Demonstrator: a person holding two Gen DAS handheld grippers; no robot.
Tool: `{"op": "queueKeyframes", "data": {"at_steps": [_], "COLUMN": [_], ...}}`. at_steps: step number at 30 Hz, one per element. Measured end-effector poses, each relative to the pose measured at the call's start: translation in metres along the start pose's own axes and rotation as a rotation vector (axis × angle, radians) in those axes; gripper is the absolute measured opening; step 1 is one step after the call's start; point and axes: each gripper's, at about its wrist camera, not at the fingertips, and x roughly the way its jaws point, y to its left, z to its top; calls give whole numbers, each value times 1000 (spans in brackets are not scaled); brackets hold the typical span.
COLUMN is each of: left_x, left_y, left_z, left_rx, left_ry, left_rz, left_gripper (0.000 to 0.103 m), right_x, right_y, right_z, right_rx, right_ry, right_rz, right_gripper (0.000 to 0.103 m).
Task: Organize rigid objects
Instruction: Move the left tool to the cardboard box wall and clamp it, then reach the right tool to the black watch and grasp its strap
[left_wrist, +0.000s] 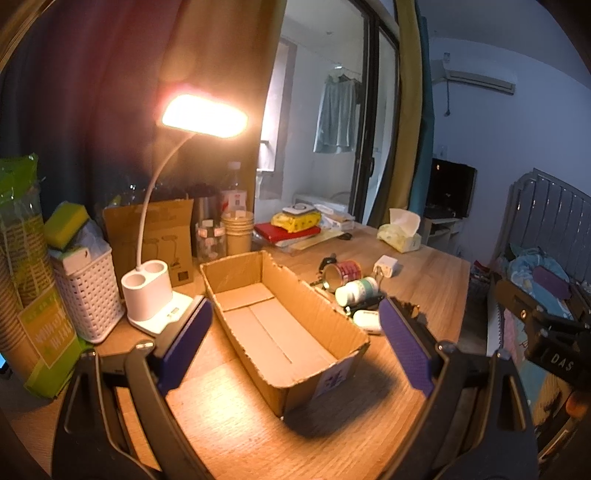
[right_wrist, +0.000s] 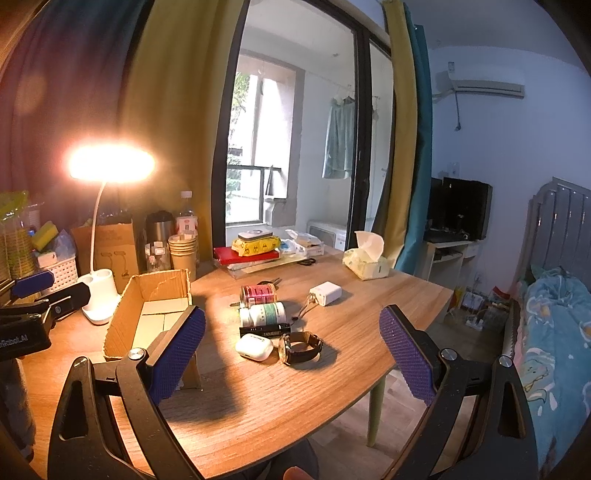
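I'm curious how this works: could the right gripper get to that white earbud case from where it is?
Probably yes. The right gripper has its jaws wide open, and the earbud case lies on the table just ahead of it. Only the wristwatch lies close beside it.

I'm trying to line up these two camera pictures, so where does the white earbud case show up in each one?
Left wrist view: the earbud case lies right of centre, just past the cardboard box's right wall, partly hidden behind the right fingertip.
Right wrist view: the earbud case lies near the centre, beside the watch.
Shared landmark: the lit desk lamp, left of the box in both.
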Motion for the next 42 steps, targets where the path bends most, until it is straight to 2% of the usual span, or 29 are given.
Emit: {"op": "queueKeyframes", "data": {"at_steps": [6,17,22,27,29,31,32,34,35,37,39,42], "left_x": [30,111,133,157,160,164,165,170,172,176,178,178], "left_y": [17,55,69,73,75,69,69,65,62,57,57,56], "left_z": [-3,-22,-33,-55,-57,-56,-56,-55,-53,-52,-50,-49], "left_rx": [-31,-110,-162,-197,-216,-175,-174,-155,-139,-85,-77,-45], "left_ry": [69,288,385,526,541,555,561,574,583,589,589,596], "left_rz": [33,80,85,36,5,-11,-20,-63,-69,-62,-68,-80], "left_gripper": [93,92,92,92,92,92,90,74,54,49,35,30], "right_x": [31,90,109,127,132,137,139,141,142,144,145,145], "right_y": [-8,-27,-36,-40,-42,-43,-44,-44,-44,-44,-45,-47], "right_z": [-6,-22,-28,-33,-36,-38,-40,-42,-44,-46,-48,-50], "right_rx": [22,60,71,83,87,92,95,97,98,99,102,107], "right_ry": [48,145,165,188,198,206,212,221,226,233,237,245], "right_rz": [12,36,36,41,43,45,46,47,47,45,41,34], "right_gripper": [97,97,97,97,97,97,97,97,97,97,97,97]}}
